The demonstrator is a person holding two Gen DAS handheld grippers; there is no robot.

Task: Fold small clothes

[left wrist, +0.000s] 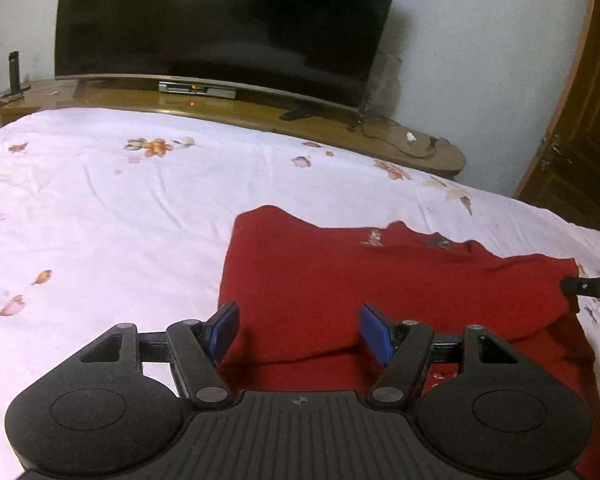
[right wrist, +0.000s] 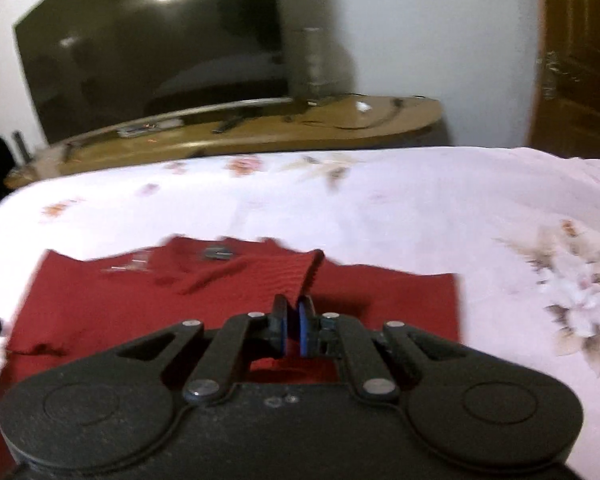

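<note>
A small red knit garment (left wrist: 340,280) lies flat on the white flowered bedsheet (left wrist: 100,200). My left gripper (left wrist: 298,316) hangs open over the garment's near left part, and its blue pads (left wrist: 224,330) hold nothing. In the right wrist view, my right gripper (right wrist: 293,308) is shut on a pinched fold of the red garment (right wrist: 140,304), and a ribbed strip (right wrist: 300,272) rises taut from the pads. The right gripper's tip (left wrist: 592,288) shows at the garment's right edge in the left wrist view. The right wrist view is blurred.
Past the far edge of the bed stands a low wooden stand (left wrist: 260,114) with a large dark television (left wrist: 228,20), a set-top box (left wrist: 196,89) and cables. A brown wooden door (left wrist: 580,120) is at the right. Bare sheet stretches left of the garment.
</note>
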